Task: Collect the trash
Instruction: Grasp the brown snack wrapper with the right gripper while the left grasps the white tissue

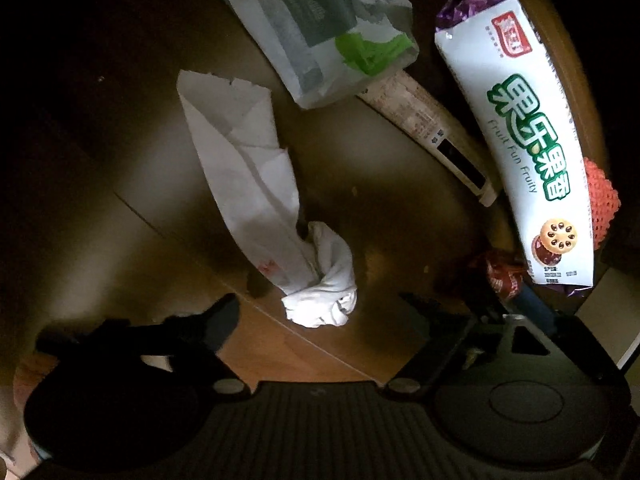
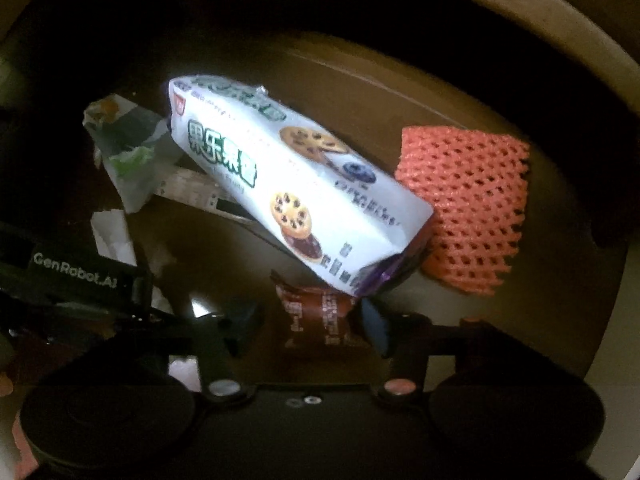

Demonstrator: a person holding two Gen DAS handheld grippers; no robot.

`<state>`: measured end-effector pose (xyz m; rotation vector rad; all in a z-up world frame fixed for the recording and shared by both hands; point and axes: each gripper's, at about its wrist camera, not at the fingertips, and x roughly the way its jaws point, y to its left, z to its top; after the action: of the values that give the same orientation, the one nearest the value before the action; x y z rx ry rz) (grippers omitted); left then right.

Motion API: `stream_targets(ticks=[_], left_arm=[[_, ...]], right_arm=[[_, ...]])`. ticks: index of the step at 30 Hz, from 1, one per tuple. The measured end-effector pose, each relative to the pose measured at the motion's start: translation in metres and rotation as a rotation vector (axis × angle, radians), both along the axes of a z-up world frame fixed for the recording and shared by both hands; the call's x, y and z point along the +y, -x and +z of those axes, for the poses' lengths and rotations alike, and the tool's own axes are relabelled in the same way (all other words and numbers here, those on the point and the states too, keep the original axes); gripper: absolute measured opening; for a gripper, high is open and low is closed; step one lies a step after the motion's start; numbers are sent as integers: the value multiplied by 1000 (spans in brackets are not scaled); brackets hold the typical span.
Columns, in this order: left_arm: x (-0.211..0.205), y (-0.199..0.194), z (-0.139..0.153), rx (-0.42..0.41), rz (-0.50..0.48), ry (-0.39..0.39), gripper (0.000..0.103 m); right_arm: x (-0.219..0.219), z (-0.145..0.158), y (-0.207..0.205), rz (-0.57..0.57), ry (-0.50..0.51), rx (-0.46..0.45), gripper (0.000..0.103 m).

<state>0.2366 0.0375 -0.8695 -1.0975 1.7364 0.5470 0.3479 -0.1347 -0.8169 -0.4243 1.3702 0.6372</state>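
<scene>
While both tools stand spread, left tool [image 1: 316,320] straddles a light, soft crumpled tissue [image 1: 320,292]; right tool [image 2: 312,320] flanks a slippery brown wrapper [image 2: 316,312]; grip mid-bulk.

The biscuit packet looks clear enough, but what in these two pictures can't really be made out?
- Brown wrapper, right wrist view: print blurred and dim; the biscuit packet covers its top.
- Paper strip, left wrist view: print too small; its upper end lies under the green-and-white bag.
- Green-and-white bag, left wrist view: cut off by the top edge.
- Orange foam net, left wrist view: mostly behind the biscuit packet.
- Table edges: lost in darkness.
</scene>
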Motion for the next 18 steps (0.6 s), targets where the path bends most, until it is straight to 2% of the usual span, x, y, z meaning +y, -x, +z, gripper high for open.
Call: stream_targets(ticks=[1,2,3,4,9,18], left_arm=[[-3,-2,-1,5,-6,4,64],[-7,-3,-2,8,-16,7,51],[-7,-5,-2,7,-29,10,39],[-8,-6,-1,6,-41,12,36],[-14,-6,5,-12,-57,8,27],[-10,15,44,-29,-23,13,22]], right_arm=[[1,-2,1,6,9,2,39],[1,-3,2,14,20,0,31],[1,-4,3,17,28,-4,30],[0,-3,4,17,28,-1,29],[-9,3,6,-9,20,17,29],[-39,43,28,-132,-11,54,28]])
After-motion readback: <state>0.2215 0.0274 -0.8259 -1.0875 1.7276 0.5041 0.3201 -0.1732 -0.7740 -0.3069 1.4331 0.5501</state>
